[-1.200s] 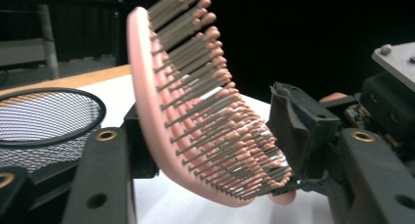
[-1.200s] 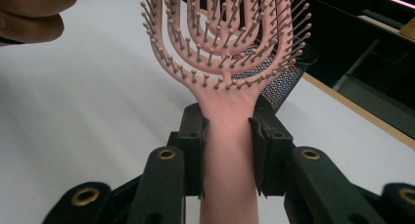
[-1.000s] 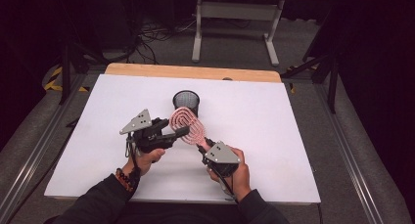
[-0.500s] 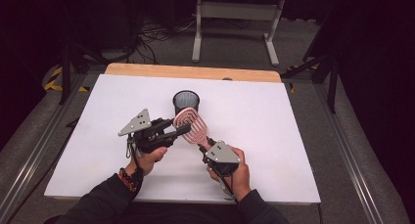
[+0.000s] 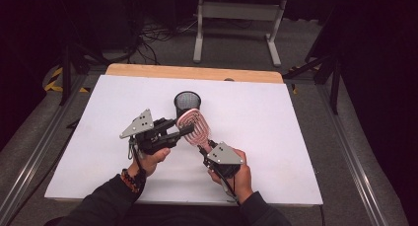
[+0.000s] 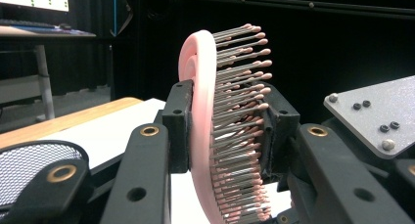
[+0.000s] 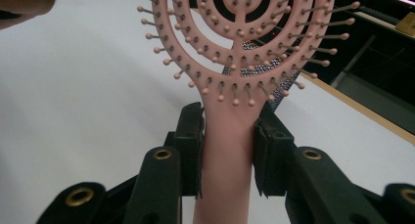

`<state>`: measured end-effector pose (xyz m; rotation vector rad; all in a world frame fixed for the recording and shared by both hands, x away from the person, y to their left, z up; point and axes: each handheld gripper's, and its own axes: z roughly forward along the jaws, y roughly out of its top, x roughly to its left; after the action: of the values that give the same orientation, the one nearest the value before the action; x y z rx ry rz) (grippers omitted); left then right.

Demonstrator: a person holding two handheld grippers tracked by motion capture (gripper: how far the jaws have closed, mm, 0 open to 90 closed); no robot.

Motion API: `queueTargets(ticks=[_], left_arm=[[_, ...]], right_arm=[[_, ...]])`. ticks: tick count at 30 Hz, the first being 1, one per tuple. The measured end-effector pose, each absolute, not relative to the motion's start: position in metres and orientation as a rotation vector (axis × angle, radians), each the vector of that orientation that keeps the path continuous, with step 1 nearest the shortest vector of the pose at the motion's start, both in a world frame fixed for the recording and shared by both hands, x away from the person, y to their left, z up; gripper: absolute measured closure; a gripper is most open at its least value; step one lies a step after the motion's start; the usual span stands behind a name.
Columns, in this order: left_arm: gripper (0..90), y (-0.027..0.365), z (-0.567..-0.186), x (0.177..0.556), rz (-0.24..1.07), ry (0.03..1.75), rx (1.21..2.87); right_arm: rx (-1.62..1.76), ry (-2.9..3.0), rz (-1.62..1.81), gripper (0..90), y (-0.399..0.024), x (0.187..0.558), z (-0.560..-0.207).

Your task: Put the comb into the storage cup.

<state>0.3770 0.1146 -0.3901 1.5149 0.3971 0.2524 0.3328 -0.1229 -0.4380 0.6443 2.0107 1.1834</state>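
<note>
A pink hairbrush point(image 5: 195, 126) with a spiral cut-out head is held up over the white table point(image 5: 276, 132), just in front of a black mesh cup point(image 5: 187, 101). My right gripper point(image 5: 207, 146) is shut on the brush's handle point(image 7: 228, 150), one pad on each side. My left gripper point(image 5: 188, 130) comes in from the left; its jaws have just been closing and now clamp the brush head point(image 6: 200, 87), one pad on the flat back and the other against the bristle tips. The mesh cup's rim point(image 6: 29, 150) lies low at the left of the left gripper view.
The table has a wooden strip along its far edge point(image 5: 197, 72). Beyond it are a dark floor with cables and a grey table frame point(image 5: 236, 18). The right gripper's grey plate point(image 6: 372, 116) is close beside my left jaws.
The left gripper's jaws have closed onto the brush head. Both hands and the brush stay at nearly the same spot in front of the cup.
</note>
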Motion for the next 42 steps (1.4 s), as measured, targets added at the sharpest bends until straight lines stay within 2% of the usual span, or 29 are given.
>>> queueTargets(ticks=[9, 12, 14, 20, 42], left_arm=[[64.2, 0.121, -0.38, 0.375, 0.306, 0.387, 1.501], [64.3, 0.125, -0.378, 0.375, 0.328, 0.389, 1.497], [64.3, 0.128, -0.377, 0.375, 0.336, 0.397, 1.494], [64.4, 0.136, -0.375, 0.376, 0.368, 0.41, 1.497], [64.5, 0.164, -0.368, 0.378, 0.432, 0.419, 1.485]], right_arm=[[0.63, 2.02, 1.222, 61.8, -0.121, 0.329, -0.436], [0.621, 2.029, 1.242, 57.2, -0.121, 0.328, -0.435], [0.613, 2.032, 1.269, 50.5, -0.122, 0.328, -0.435], [0.6, 2.032, 1.301, 42.0, -0.128, 0.326, -0.432], [0.602, 1.912, 1.293, 23.1, -0.171, 0.326, -0.423]])
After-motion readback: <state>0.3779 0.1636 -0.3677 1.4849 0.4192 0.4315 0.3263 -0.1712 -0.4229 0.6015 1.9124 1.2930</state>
